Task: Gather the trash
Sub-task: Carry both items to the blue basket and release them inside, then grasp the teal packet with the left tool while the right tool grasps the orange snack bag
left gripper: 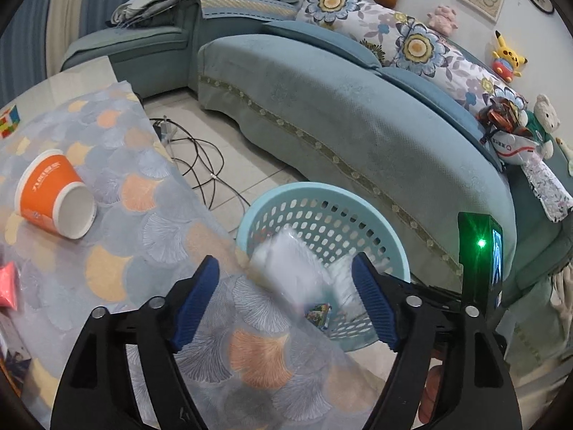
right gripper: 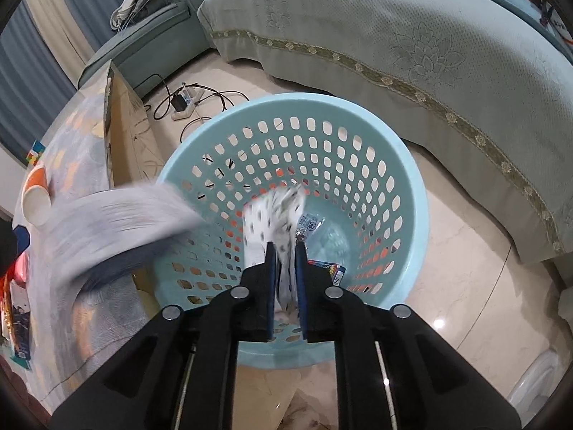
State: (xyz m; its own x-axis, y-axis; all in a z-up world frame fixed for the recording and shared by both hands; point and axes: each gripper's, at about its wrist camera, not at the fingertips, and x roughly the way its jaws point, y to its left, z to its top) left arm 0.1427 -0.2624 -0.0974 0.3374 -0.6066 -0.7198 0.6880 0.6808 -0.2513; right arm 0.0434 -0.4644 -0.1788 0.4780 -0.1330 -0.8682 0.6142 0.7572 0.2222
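Observation:
A light blue perforated basket [left gripper: 390,236] [right gripper: 404,165] stands on the floor between the table and the sofa. My left gripper [left gripper: 286,294] is open above the table edge; a blurred white wrapper [left gripper: 290,265] hangs in the air between its jaws over the basket rim, and shows blurred in the right wrist view [right gripper: 118,225]. My right gripper [right gripper: 285,247] is shut on a white spotted wrapper [right gripper: 275,211] held over the basket's mouth. Small colourful packets [right gripper: 331,270] lie on the basket bottom. An orange paper cup [left gripper: 53,197] lies on its side on the table.
The table carries a patterned cloth [left gripper: 150,215], a puzzle cube [left gripper: 9,122] and pink wrappers [left gripper: 7,286] at the left. Cables and a power strip [right gripper: 184,102] lie on the tiled floor. A teal sofa [left gripper: 340,118] with cushions and plush toys runs behind the basket.

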